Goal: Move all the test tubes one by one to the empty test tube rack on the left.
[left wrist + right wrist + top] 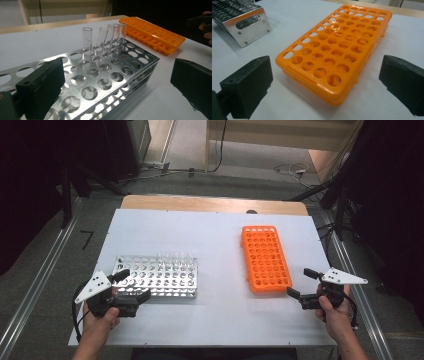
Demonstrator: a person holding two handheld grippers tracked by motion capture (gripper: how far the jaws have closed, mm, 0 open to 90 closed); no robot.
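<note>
A shiny metal tube rack (155,279) lies on the left half of the white board, with several clear glass tubes (175,258) standing upright in its far row. In the left gripper view the tubes (87,42) rise from the metal rack (105,75). An empty orange plastic rack (265,258) sits to the right. My left gripper (134,285) hovers open at the metal rack's near left corner, jaws wide (117,72). My right gripper (302,282) is open just right of the orange rack's near end, which lies between its jaws (325,75).
The white board (220,320) rests on a wooden table whose far edge (215,202) shows behind it. Bare board lies between the two racks and along the front. The metal rack's end plate (244,25) appears at the upper left of the right gripper view.
</note>
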